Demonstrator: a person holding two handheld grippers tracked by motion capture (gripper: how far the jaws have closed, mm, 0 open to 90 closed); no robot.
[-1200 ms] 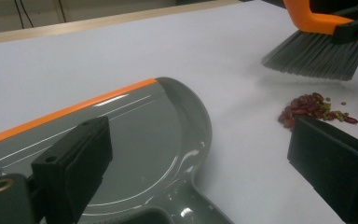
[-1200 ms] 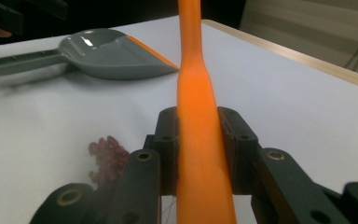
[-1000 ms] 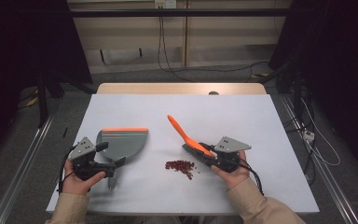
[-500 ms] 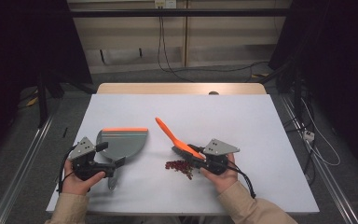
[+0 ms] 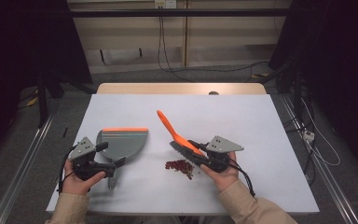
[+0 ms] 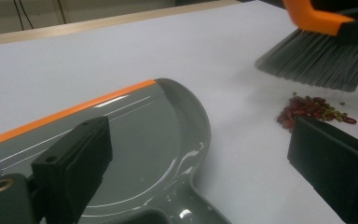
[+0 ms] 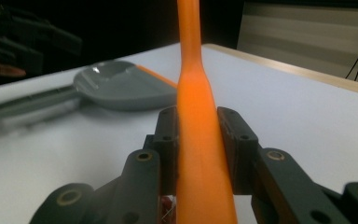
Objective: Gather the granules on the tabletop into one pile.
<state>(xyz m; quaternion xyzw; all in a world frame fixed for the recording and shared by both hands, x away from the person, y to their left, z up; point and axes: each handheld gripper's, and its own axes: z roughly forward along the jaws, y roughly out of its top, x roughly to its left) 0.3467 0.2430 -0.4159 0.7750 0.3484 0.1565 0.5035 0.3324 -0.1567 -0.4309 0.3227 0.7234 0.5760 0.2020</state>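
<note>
A grey dustpan [image 5: 121, 142] with an orange front lip lies flat on the white table, its handle pointing toward the person. My left gripper [image 5: 109, 155] hovers over that handle with its jaws wide apart; in the left gripper view the left gripper [image 6: 205, 135] straddles the dustpan [image 6: 140, 140] without pressing it. My right gripper [image 5: 193, 151] is shut on the orange brush [image 5: 170, 127], whose grey bristles [image 6: 317, 63] hang just behind a small pile of red beans [image 5: 179, 166]. The right gripper view has the right gripper [image 7: 199, 126] clamping the brush handle [image 7: 196, 98].
The table [image 5: 261, 126] has bare white surface on the right and far side. A wooden strip [image 5: 182, 88] runs along its far edge. Cables lie on the floor beyond and to the right, and metal rails flank the table.
The right hand carried the brush a little to the left, bringing the bristles close above the beans. The left hand and the dustpan kept still.
</note>
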